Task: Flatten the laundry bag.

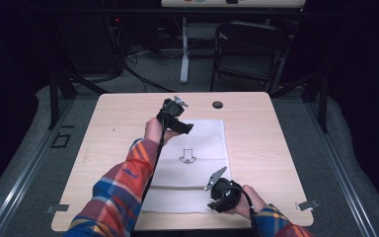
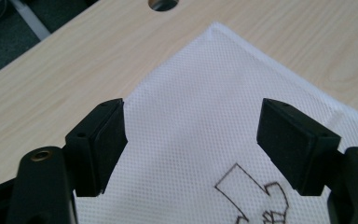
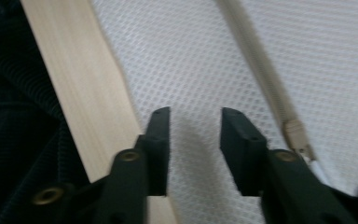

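The jaws of the left gripper (image 2: 193,144) stand spread wide with nothing pinched between them; under the gap lies the white woven-fabric bag with a black arrow outline printed on it (image 2: 200,116), flat on the pale wooden bench (image 2: 74,70). In the left gripper view the bag's far corner points away beyond the jaws toward the round cable hole in the bench (image 2: 164,3), and the printed arrow lies just short of the right-hand jaw. In the high view the left gripper (image 1: 177,118) hovers at the bag's far left corner (image 1: 197,148), held by a hand that comes out of a plaid sleeve in red, blue and yellow (image 1: 123,187). The jaws of the right gripper (image 3: 195,140) are parted a lesser way, and no fabric is caught in them: the white mesh of the bag shows through the gap and beneath both pads, apart from them. A beige zip with its slider (image 3: 296,135) runs across the bag just to the right of these jaws, and the bag's edge meets the bare bench just to their left. In the high view the right gripper (image 1: 222,190) sits over the bag's near right part, beside the zip line.
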Demonstrator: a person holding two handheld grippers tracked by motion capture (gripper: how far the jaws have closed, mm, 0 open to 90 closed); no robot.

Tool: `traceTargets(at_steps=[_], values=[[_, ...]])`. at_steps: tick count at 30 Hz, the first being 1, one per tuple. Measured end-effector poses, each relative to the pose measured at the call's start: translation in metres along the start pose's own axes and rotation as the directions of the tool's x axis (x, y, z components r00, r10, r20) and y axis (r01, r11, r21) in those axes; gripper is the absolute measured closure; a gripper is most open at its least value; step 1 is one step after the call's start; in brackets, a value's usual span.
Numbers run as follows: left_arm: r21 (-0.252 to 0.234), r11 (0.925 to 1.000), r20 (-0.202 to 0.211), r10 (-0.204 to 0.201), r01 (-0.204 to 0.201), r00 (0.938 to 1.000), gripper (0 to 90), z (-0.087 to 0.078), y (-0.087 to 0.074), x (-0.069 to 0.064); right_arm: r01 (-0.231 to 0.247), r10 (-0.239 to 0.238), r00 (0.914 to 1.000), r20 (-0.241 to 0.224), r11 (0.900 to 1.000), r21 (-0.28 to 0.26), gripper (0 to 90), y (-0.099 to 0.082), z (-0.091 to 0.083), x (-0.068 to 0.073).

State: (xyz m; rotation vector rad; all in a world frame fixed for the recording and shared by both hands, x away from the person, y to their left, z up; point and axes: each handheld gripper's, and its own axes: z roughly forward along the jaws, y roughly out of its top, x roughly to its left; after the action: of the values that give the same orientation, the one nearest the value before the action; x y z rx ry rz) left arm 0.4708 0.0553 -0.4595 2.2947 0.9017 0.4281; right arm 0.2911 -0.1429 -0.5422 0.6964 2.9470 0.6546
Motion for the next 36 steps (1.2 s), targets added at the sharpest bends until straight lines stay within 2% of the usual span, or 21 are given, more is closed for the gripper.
traceTargets(at_steps=[3,4,5,7,10,13,15,16,17,19,24,26,29,30,33,35,36], values=[[0.007,0.9999,0.022,0.009,-0.01,0.9997,21.0,-0.003,-0.011,-0.004,-0.047,0.048,0.9979,0.043,0.9988,-0.014,42.0,0.0,-0.004,-0.005],[0.004,0.9998,0.024,0.019,-0.019,0.9995,20.8,-0.004,-0.015,-0.006,-0.069,0.07,0.9959,0.058,0.9975,-0.017,29.4,0.0,-0.006,-0.007],[0.004,0.9997,0.034,0.023,-0.023,0.9992,20.3,-0.005,-0.018,-0.008,-0.083,0.084,0.9929,0.084,0.9965,-0.012,22.5,0.0,-0.006,-0.009],[0.009,0.9993,0.042,0.035,-0.035,0.9985,19.3,-0.007,-0.025,-0.012,-0.105,0.105,0.9902,0.091,0.9944,-0.012,15.1,-0.002,-0.008,-0.012],[0.007,0.9988,0.06,0.048,-0.048,0.9971,18.1,-0.01,-0.036,-0.019,-0.122,0.124,0.9871,0.102,0.9922,-0.024,9.3,-0.003,-0.011,-0.018],[0.008,0.9988,0.087,0.046,-0.047,0.9951,16.9,-0.013,-0.047,-0.027,-0.134,0.138,0.984,0.112,0.99,-0.044,6.1,-0.003,-0.015,-0.022],[0.008,0.9983,0.105,0.056,-0.057,0.9928,16.5,-0.015,-0.054,-0.034,-0.138,0.145,0.9822,0.12,0.9883,-0.065,4.6,-0.005,-0.018,-0.023],[0.005,0.9978,0.119,0.065,-0.067,0.9907,16.4,-0.016,-0.057,-0.037,-0.138,0.145,0.9819,0.122,0.9886,-0.059,4.4,-0.006,-0.021,-0.024],[0.008,0.9976,0.138,0.068,-0.069,0.9881,16.1,-0.016,-0.059,-0.04,-0.142,0.151,0.9803,0.127,0.9868,-0.077,3.1,-0.008,-0.021,-0.025],[0.023,0.995,0.17,0.092,-0.097,0.9811,15.6,-0.015,-0.063,-0.048,-0.14,0.148,0.982,0.117,0.9871,-0.079,3.0,-0.01,-0.026,-0.028],[0.031,0.9867,0.211,0.149,-0.159,0.966,15.2,-0.012,-0.068,-0.069,-0.167,0.182,0.9718,0.149,0.9799,-0.109,1.2,-0.016,-0.029,-0.035],[0.027,0.9854,0.226,0.158,-0.168,0.9614,15.1,-0.012,-0.068,-0.075,-0.177,0.195,0.9674,0.162,0.9772,-0.117,1.7,-0.018,-0.031,-0.037],[0.028,0.9831,0.235,0.169,-0.181,0.9571,15.0,-0.011,-0.067,-0.082,-0.178,0.199,0.9599,0.197,0.9768,-0.119,1.7,-0.021,-0.036,-0.038],[0.027,0.9827,0.233,0.172,-0.183,0.9572,15.0,-0.01,-0.067,-0.084,-0.186,0.211,0.9587,0.191,0.9726,-0.139,1.6,-0.022,-0.036,-0.038],[0.031,0.981,0.237,0.179,-0.191,0.9548,15.0,-0.009,-0.066,-0.089,-0.196,0.218,0.9555,0.199,0.9729,-0.122,0.6,-0.022,-0.036,-0.04],[0.035,0.9797,0.239,0.184,-0.197,0.9536,15.1,-0.01,-0.067,-0.091,-0.203,0.222,0.9584,0.18,0.972,-0.119,0.6,-0.023,-0.035,-0.042],[0.038,0.9795,0.239,0.183,-0.198,0.9534,15.2,-0.01,-0.067,-0.09,-0.197,0.216,0.9625,0.164,0.9726,-0.124,0.6,-0.023,-0.035,-0.043]])
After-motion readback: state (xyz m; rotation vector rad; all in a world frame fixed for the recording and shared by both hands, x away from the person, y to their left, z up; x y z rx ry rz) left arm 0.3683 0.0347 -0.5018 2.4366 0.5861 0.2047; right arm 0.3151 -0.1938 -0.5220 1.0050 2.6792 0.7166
